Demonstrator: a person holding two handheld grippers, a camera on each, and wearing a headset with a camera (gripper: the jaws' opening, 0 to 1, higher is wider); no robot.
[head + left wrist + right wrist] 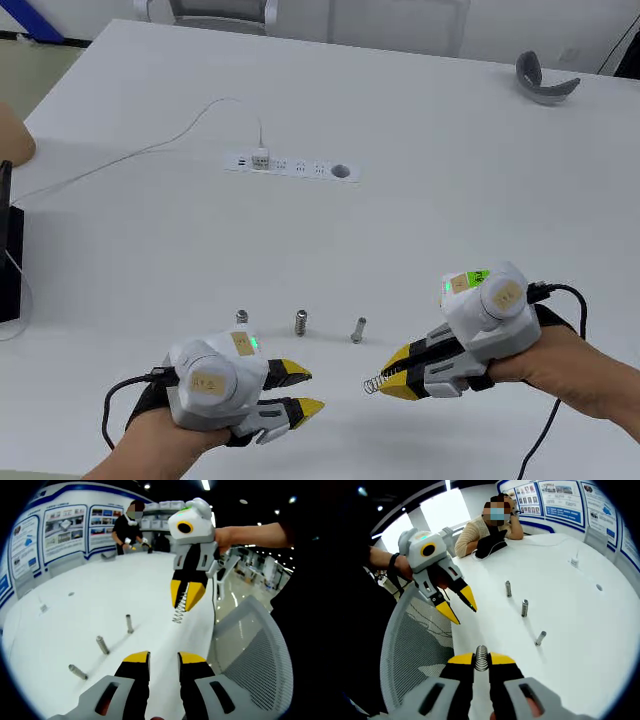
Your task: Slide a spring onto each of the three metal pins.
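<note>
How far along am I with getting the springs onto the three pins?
Two look done: in the right gripper view the far pin and middle pin appear wrapped in coils. In hand: the right gripper is shut on a spring, while the left gripper is open and empty. Left to do: the bare pin.

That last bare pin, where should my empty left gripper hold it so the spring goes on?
Probably low on the bare pin, near its foot, with the left gripper closing across the shaft from the near side. It stands roughly upright, and its top must stay free for the spring in the right gripper.
</note>
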